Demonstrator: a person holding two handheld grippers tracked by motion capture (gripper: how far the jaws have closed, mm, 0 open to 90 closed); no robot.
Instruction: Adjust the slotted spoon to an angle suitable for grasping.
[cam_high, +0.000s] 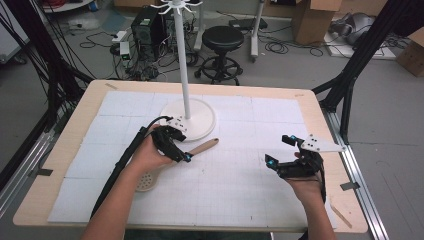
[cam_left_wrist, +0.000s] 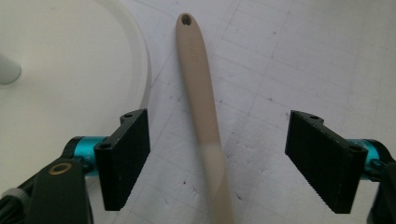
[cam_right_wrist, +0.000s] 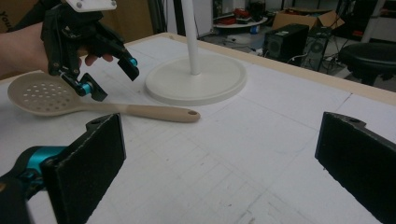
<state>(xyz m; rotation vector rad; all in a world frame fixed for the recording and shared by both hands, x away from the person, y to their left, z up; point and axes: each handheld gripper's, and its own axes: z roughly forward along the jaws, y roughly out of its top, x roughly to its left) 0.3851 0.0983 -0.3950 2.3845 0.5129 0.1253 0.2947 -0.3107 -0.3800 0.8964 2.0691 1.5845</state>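
A beige slotted spoon (cam_high: 150, 176) lies flat on the white grid mat (cam_high: 240, 190), its handle (cam_high: 206, 145) pointing toward the back right. My left gripper (cam_high: 182, 145) is open just above the handle. In the left gripper view the handle (cam_left_wrist: 200, 88) runs up between the two spread jaws of the left gripper (cam_left_wrist: 217, 158), touching neither. My right gripper (cam_high: 278, 150) is open and holds nothing, over the mat at the right. The right gripper view shows its gripper (cam_right_wrist: 219, 172) facing the spoon (cam_right_wrist: 46, 95) and the left gripper (cam_right_wrist: 112, 79).
A white stand (cam_high: 186, 60) with a hooked top rises from a round base (cam_high: 204, 120) just behind the spoon handle; the base (cam_left_wrist: 70, 70) lies close to my left jaw. A stool (cam_high: 222, 40), a computer tower (cam_high: 147, 27) and boxes stand on the floor beyond.
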